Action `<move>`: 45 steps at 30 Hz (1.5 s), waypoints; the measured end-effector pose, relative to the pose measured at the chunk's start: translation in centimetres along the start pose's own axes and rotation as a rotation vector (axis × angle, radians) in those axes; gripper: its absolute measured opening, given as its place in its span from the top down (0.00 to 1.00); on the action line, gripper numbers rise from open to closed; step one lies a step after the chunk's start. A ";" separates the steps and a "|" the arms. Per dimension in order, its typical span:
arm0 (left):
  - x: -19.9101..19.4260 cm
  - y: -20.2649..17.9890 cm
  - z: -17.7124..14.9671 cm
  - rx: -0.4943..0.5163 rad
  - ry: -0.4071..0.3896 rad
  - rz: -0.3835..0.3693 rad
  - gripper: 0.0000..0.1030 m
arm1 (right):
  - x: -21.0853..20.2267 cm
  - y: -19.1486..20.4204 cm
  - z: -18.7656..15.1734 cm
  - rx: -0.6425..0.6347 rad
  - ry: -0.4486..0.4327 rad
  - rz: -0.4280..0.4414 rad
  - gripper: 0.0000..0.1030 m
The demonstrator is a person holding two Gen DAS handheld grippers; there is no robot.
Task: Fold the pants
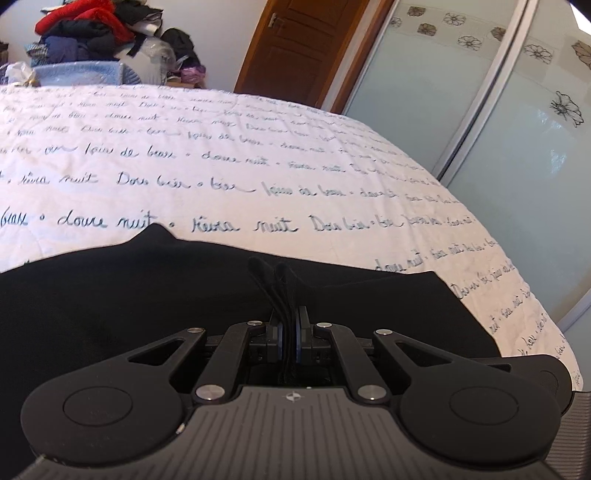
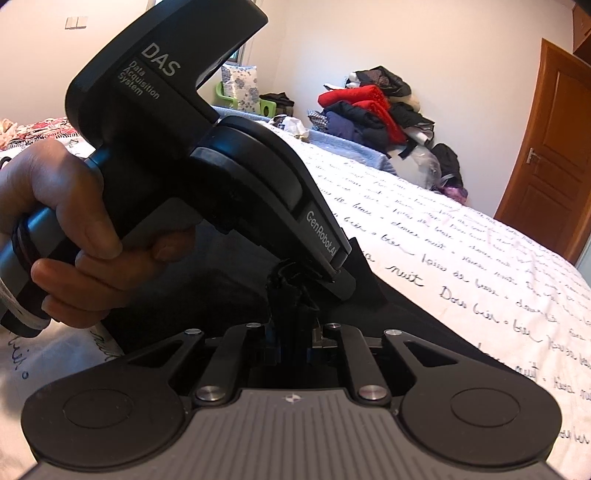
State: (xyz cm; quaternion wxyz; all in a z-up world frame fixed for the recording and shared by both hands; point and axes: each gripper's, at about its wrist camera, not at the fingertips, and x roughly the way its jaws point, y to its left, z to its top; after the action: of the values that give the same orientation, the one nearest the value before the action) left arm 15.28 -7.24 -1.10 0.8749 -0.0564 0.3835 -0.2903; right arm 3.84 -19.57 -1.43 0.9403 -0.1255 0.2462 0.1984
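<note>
Black pants (image 1: 129, 295) lie spread on a white bedspread with handwritten script (image 1: 221, 147). My left gripper (image 1: 287, 317) is shut on a pinched ridge of the black fabric that sticks up between its fingers. In the right wrist view my right gripper (image 2: 291, 328) is shut on a bunched fold of the same pants (image 2: 406, 314). The left gripper's body (image 2: 184, 147), held in a hand (image 2: 66, 229), is right in front of it, with its tip touching the same bunch of cloth.
A pile of red, dark and blue clothes (image 1: 85, 33) sits beyond the bed's far edge and shows in the right wrist view (image 2: 373, 110). A wooden door (image 1: 295, 48) and frosted sliding wardrobe doors (image 1: 498, 129) stand to the right. The bed edge (image 1: 517, 295) curves down on the right.
</note>
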 end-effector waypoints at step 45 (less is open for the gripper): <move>-0.8 -1.2 -1.7 0.104 0.002 0.227 0.54 | -2.9 -4.6 -0.7 0.246 0.076 0.100 0.64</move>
State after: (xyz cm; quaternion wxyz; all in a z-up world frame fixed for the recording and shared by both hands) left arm 13.12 -7.63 -1.38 0.9035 0.0328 0.3727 -0.2090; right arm 3.26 -24.80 0.15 0.9275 -0.0044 0.3100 0.2087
